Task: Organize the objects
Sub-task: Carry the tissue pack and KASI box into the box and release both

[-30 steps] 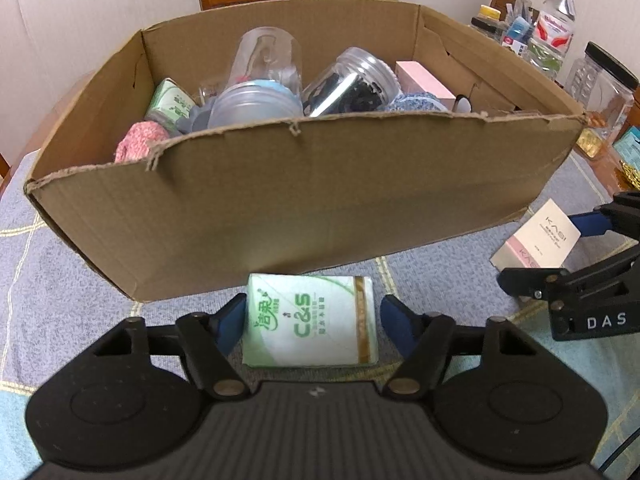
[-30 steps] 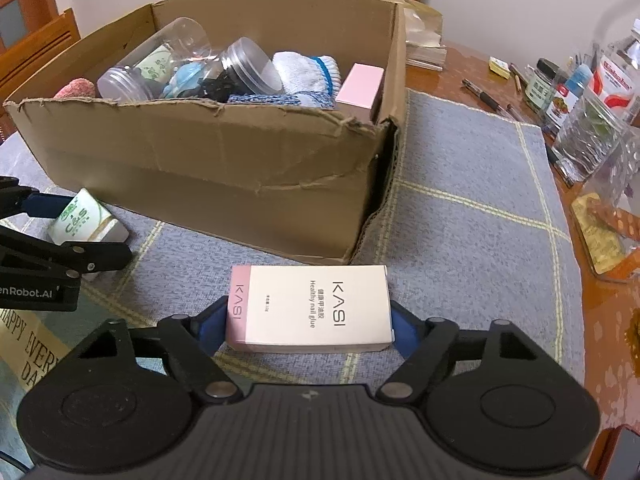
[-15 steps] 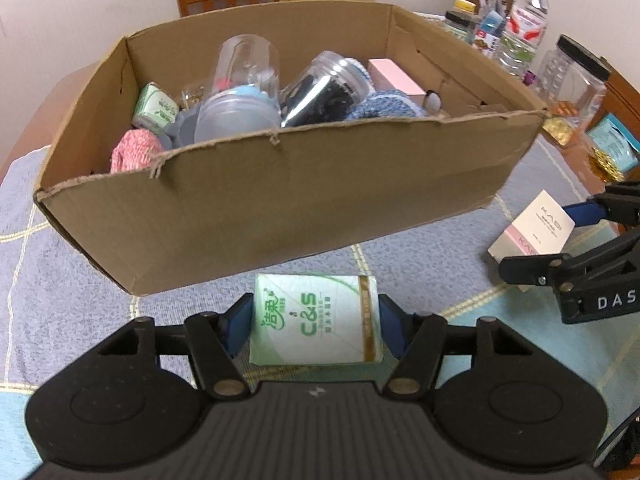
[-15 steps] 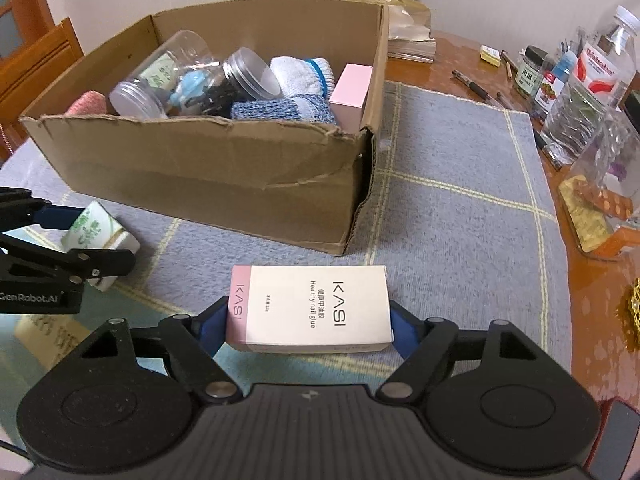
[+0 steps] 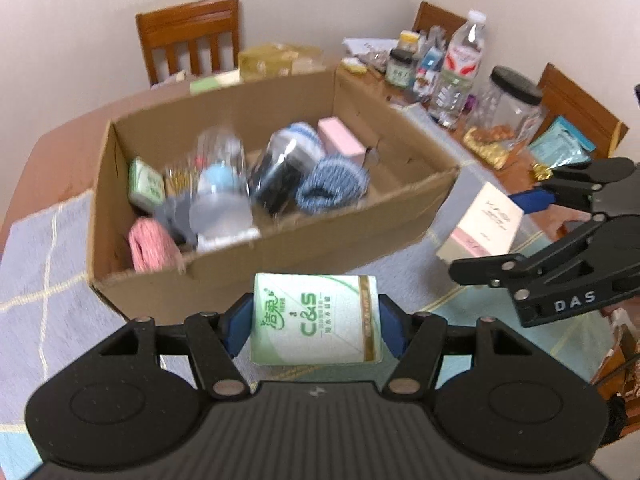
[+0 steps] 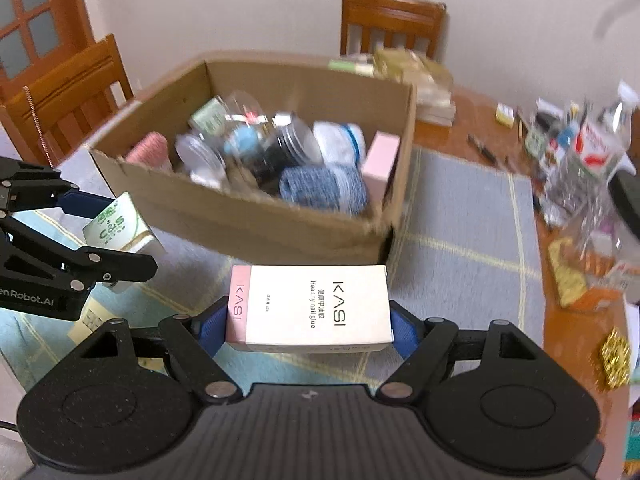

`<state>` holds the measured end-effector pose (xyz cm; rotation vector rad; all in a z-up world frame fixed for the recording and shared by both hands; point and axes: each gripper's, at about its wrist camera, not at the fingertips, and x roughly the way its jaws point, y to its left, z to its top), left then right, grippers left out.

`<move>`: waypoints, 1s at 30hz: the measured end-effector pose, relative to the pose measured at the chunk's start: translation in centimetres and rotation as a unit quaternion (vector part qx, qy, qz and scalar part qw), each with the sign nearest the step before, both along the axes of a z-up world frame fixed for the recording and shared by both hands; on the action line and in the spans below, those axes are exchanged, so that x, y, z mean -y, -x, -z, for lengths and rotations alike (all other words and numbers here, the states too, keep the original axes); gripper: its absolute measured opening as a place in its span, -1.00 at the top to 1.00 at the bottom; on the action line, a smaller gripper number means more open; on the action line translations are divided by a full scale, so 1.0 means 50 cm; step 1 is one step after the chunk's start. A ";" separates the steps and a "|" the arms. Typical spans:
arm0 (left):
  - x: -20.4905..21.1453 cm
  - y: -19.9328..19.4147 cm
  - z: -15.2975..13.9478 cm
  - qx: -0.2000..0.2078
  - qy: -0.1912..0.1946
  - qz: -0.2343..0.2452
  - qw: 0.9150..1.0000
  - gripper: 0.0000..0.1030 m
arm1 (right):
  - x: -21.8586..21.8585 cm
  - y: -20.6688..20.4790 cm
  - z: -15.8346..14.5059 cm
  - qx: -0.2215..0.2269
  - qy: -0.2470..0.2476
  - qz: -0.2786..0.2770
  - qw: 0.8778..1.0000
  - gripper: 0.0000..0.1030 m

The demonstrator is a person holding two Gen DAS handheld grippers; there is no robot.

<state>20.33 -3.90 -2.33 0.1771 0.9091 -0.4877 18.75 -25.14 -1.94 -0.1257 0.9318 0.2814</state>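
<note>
While both loads hung clear of the blue cloth [image 6: 460,216], judged to be mid-carry toward the cardboard box [image 5: 248,280], with nothing yet dropped in. Left gripper [image 5: 316,320] closed onto the green-and-white tissue pack [image 5: 314,318], blue pads [image 5: 236,326] pressed against its two short sides, pack level and just short of the box's near wall. Right gripper [image 6: 310,326] likewise closed onto the pink-and-white glue carton [image 6: 308,308], pads [image 6: 404,332] squeezing both ends, printed face up, near the box's front right corner. Neither item touching the box or the cloth, as far as could be told. Box already crowded: clear jars [image 5: 220,184], a pink roll [image 5: 150,244], a blue knitted roll [image 5: 332,184], a pink carton [image 5: 340,142], a second tissue pack [image 5: 146,182]; bare floor visible only at its right end [image 5: 404,164]. Next move judged to call for lifting each load over the near rim, keeping the two grippers apart, and lowering into a free gap before opening the fingers; right end suited to the carton. Contents partly blurred, so exact gaps uncertain.
</note>
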 end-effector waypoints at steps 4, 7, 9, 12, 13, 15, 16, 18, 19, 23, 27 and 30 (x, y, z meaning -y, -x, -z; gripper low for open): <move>-0.006 -0.008 -0.052 0.024 0.001 0.012 1.000 -0.24 | -0.009 -0.011 -0.043 0.029 0.005 -0.012 0.999 -0.61; -0.008 -0.029 -0.086 0.042 0.001 0.016 0.999 -0.24 | -0.010 -0.025 -0.069 0.046 0.001 -0.017 0.999 -0.61; -0.007 -0.046 -0.101 0.052 -0.003 0.016 0.999 -0.24 | -0.012 -0.044 -0.084 0.056 -0.002 -0.018 0.998 -0.61; -0.007 -0.084 -0.120 0.064 -0.004 0.012 0.998 -0.24 | -0.020 -0.072 -0.099 0.067 -0.006 -0.016 0.998 -0.62; -0.006 -0.097 -0.126 0.067 -0.004 0.010 0.998 -0.24 | -0.024 -0.079 -0.103 0.072 -0.008 -0.017 0.997 -0.62; -0.008 -0.128 -0.133 0.071 -0.004 0.003 0.997 -0.24 | -0.031 -0.097 -0.109 0.077 -0.010 -0.019 0.997 -0.71; -0.008 -0.145 -0.137 0.074 -0.005 -0.002 0.997 -0.24 | -0.033 -0.107 -0.109 0.078 -0.011 -0.016 0.997 -0.77; -0.009 -0.176 -0.144 0.079 -0.003 -0.008 0.997 -0.24 | -0.035 -0.122 -0.110 0.082 -0.013 -0.004 0.997 -1.00; -0.009 -0.190 -0.146 0.081 0.000 -0.012 0.997 -0.24 | -0.034 -0.127 -0.111 0.084 -0.019 0.002 0.996 -1.00; -0.003 -0.252 -0.144 0.080 0.004 -0.022 0.997 -0.24 | -0.031 -0.134 -0.107 0.075 -0.036 0.007 0.996 -1.00; 0.017 -0.303 -0.131 0.075 0.003 -0.023 0.997 -0.25 | -0.030 -0.129 -0.100 0.067 -0.034 0.011 0.997 -1.00; 0.036 -0.336 -0.121 0.077 -0.007 -0.037 0.996 -0.69 | -0.027 -0.126 -0.096 0.061 -0.029 0.018 0.998 -1.00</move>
